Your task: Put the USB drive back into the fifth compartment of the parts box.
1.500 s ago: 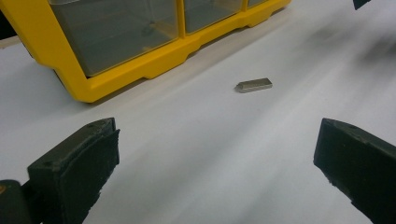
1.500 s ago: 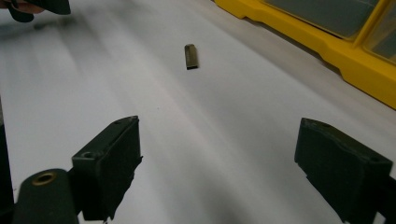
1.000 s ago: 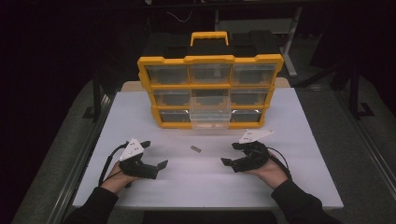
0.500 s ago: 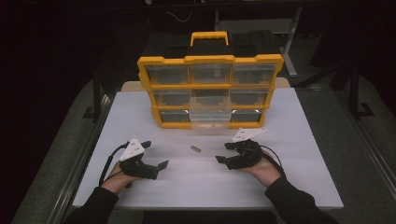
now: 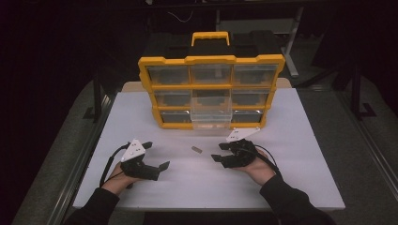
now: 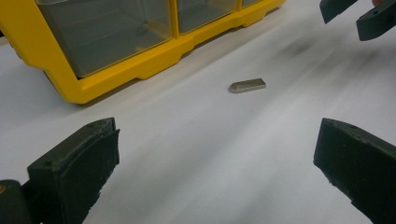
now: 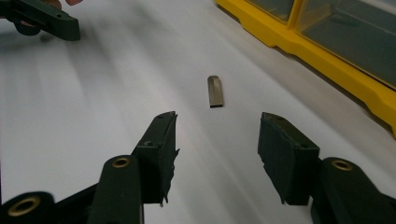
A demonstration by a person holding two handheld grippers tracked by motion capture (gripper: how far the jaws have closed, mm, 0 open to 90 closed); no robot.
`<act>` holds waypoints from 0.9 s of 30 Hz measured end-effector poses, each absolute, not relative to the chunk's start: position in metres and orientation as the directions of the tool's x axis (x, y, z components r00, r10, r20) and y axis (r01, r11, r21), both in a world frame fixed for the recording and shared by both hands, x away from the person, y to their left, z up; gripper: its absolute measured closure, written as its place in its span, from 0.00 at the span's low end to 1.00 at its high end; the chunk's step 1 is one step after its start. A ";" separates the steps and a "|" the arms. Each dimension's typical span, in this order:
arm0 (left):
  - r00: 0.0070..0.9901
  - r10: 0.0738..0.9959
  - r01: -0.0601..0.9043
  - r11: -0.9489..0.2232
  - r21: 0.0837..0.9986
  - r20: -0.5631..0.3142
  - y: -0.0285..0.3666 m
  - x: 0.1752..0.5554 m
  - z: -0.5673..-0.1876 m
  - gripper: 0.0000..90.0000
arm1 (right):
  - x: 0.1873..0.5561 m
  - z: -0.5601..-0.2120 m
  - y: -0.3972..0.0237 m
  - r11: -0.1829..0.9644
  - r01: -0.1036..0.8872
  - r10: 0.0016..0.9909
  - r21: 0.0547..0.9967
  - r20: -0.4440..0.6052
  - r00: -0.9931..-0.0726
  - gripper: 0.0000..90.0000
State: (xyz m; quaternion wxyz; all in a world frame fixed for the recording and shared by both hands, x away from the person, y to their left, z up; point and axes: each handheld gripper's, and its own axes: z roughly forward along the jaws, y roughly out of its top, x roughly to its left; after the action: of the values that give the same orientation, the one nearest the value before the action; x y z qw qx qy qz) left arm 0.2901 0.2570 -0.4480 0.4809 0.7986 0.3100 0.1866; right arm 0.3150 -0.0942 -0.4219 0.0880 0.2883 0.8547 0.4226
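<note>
A small grey metal bar lies flat on the white table, in front of the yellow drawer organizer. My right gripper sits just right of the bar, open; its jaws have just been closing, with nothing between them. In the right gripper view the bar lies a short way ahead of the gripper. My left gripper rests open at the front left, well apart from the bar. In the left gripper view the bar lies beyond the wide jaws of that gripper.
The organizer has clear drawers; its lower middle drawer is pulled out a little toward me. A black handle with a yellow grip tops it. The table's front edge runs just behind my forearms. Dark surroundings lie past the table's sides.
My right gripper has slid left toward the small bar, and its jaws stand narrower than before. The left gripper and the bar have kept still.
</note>
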 end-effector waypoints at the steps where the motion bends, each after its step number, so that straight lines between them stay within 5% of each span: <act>1: 0.738 0.674 0.315 -0.346 0.884 0.000 0.257 0.290 -0.448 0.00 | 0.316 -0.422 -0.093 0.479 0.416 0.566 0.773 0.090 -0.820 0.51; 27: 0.744 0.669 0.318 -0.346 0.883 -0.006 0.256 0.290 -0.448 0.00 | 0.328 -0.433 -0.055 0.512 0.375 0.553 0.773 0.037 -0.832 0.61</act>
State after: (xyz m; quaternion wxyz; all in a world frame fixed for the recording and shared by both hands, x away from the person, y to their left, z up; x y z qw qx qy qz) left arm 0.2897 0.2555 -0.4483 0.4817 0.7998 0.3083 0.1821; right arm 0.3279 -0.0552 -0.4331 0.1079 0.2688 0.8629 0.4141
